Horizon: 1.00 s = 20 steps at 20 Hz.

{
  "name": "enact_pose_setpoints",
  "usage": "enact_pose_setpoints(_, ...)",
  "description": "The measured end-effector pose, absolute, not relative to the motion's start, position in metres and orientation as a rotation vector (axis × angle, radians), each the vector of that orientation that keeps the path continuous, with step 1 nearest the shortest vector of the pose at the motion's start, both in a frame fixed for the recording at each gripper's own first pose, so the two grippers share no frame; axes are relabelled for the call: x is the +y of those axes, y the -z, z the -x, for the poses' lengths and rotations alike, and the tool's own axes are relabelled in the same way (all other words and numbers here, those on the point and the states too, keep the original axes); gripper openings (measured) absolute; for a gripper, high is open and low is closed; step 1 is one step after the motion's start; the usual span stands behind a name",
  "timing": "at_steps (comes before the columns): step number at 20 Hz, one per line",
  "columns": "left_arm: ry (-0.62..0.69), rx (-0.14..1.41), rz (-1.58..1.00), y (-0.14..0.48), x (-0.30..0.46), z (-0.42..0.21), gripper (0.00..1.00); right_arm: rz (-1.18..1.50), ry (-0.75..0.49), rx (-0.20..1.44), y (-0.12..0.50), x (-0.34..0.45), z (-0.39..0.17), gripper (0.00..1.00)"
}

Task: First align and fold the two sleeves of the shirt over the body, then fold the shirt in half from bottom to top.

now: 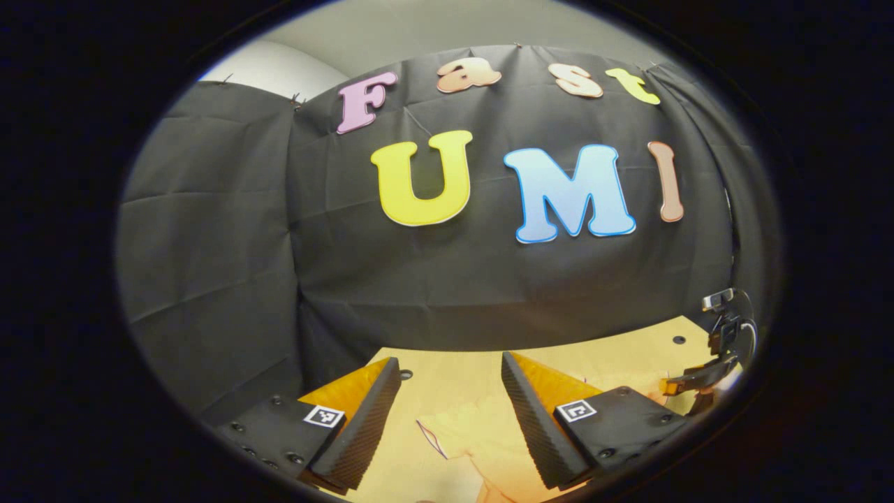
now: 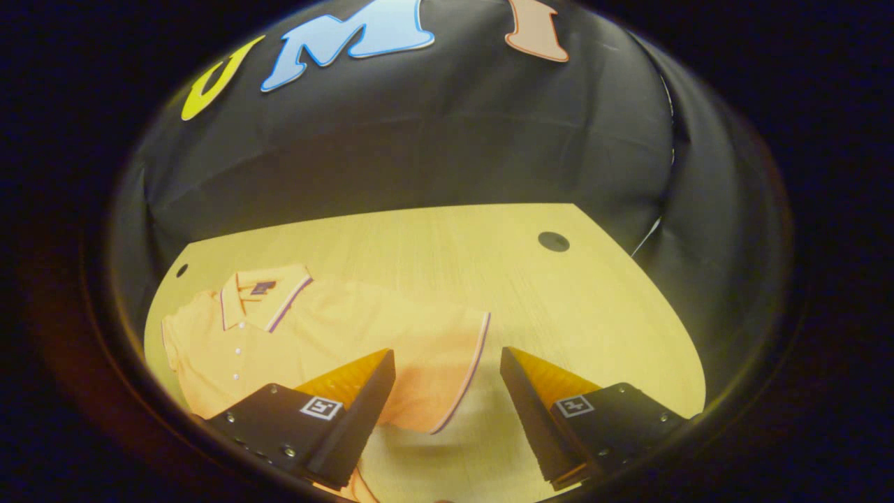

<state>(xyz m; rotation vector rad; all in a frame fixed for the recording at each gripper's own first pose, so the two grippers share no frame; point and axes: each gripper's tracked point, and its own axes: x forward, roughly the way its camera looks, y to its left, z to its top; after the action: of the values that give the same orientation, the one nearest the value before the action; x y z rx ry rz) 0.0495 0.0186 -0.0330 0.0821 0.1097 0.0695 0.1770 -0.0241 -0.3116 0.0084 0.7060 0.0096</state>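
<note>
Both claws are held open above the surface (image 2: 489, 258): right claw (image 2: 447, 398) over the shirt (image 2: 335, 328) sleeve, left claw (image 1: 450, 405) gripping nothing.

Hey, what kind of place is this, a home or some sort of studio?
Likely a staged recording booth, not a home: black cloth wall, a bare wooden table with one polo shirt, and a small mounted camera.

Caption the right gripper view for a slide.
Open right tool hovers over the polo shirt's sleeve, lying flat on the wooden table.
</note>
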Motion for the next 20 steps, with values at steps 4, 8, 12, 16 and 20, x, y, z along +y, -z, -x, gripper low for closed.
enact_pose_setpoints(4, -0.073, 0.124, -0.090, 0.038, 0.016, -0.057, 0.98, -0.016, -0.004, 0.774, 0.341, -0.025, -0.177, 0.95)
enact_pose_setpoints(8, -0.074, 0.134, -0.089, 0.041, 0.015, -0.062, 0.98, -0.027, 0.002, 0.790, 0.354, -0.024, -0.176, 0.96)
enact_pose_setpoints(12, -0.071, 0.136, -0.082, 0.043, 0.012, -0.063, 0.98, -0.013, -0.045, 0.770, 0.356, -0.016, -0.177, 0.85)
enact_pose_setpoints(16, -0.070, 0.136, -0.076, 0.044, 0.011, -0.063, 0.98, -0.041, -0.052, 0.766, 0.356, -0.012, -0.177, 0.51)
enact_pose_setpoints(20, -0.080, 0.140, -0.073, 0.045, 0.016, -0.060, 0.98, -0.077, -0.040, 0.772, 0.353, -0.008, -0.180, 0.04)
